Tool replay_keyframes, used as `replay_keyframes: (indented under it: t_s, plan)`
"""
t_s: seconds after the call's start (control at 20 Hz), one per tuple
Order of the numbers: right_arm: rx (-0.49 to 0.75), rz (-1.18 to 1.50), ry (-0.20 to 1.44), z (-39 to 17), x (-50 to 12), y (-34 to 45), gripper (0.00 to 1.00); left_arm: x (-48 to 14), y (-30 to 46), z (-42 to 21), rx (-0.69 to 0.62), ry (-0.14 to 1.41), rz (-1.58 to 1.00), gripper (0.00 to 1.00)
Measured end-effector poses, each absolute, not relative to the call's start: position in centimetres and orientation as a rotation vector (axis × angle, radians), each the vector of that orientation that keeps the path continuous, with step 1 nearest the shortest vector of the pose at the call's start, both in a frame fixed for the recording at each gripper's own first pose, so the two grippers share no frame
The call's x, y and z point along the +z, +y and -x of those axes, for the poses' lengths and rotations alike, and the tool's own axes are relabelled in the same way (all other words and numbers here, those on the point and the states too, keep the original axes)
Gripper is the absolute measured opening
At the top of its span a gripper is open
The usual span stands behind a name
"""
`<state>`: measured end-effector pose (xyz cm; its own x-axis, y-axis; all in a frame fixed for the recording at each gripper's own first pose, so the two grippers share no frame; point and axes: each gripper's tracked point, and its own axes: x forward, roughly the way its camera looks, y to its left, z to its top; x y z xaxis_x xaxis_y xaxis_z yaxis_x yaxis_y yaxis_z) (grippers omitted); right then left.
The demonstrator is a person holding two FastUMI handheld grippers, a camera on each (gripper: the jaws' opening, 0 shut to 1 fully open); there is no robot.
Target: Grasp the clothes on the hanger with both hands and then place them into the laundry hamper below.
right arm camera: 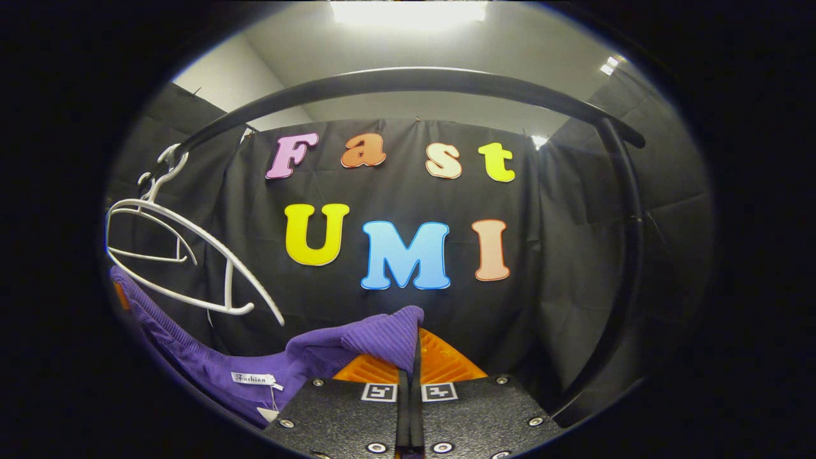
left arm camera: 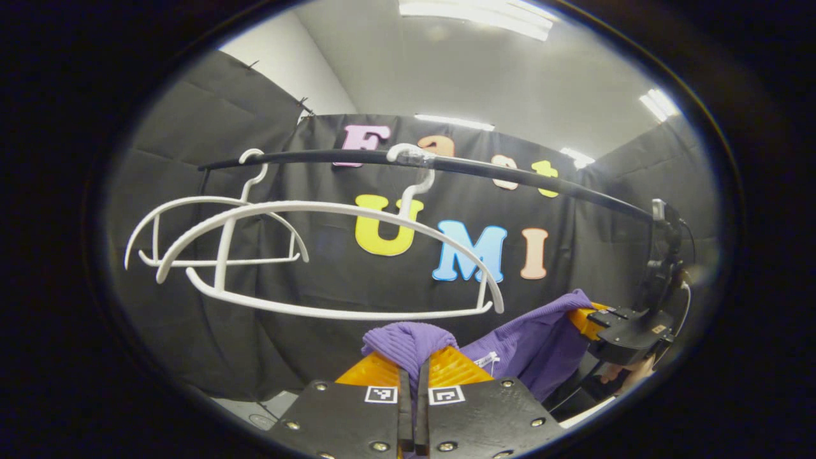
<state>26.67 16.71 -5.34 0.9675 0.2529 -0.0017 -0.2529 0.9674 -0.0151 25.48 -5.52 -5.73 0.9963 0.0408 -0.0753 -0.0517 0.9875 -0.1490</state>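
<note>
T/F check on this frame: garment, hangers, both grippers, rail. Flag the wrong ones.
1. The purple garment is off the white hangers. True.
2. The left gripper is open and empty. False: it is shut on the garment.
3. The right gripper pinches purple fabric. True.
4. The hangers lie on the floor. False: they hang from the black rail.
5. The garment has a small white label. True.

The purple garment (left arm camera: pixel 529 344) runs off the lower edge of the right gripper view, its white tag (right arm camera: pixel 255 378) too small to read, and in the left gripper view its far end is hidden behind the other claw (left arm camera: pixel 590 315) at lower right.
</note>
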Motion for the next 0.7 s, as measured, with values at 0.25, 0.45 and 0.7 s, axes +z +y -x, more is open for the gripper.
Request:
replay_keyframes:
  t_s: [0.25, 0.45, 0.7]
  plan:
    - [0.229, 0.02, 0.035, -22.2, -5.9, 16.3, 0.0, -6.7, -3.7, -21.4, 0.016, 0.093, 0.159, 0.08]
    - [0.214, 0.043, 0.063, -17.0, -5.9, 16.9, 0.0, -8.0, -1.5, -17.6, -0.015, 0.13, 0.137, 0.02]
    - [0.188, 0.057, 0.13, -10.7, -7.0, 17.7, 0.0, -9.4, 1.9, -12.8, -0.04, 0.145, 0.143, 0.02]
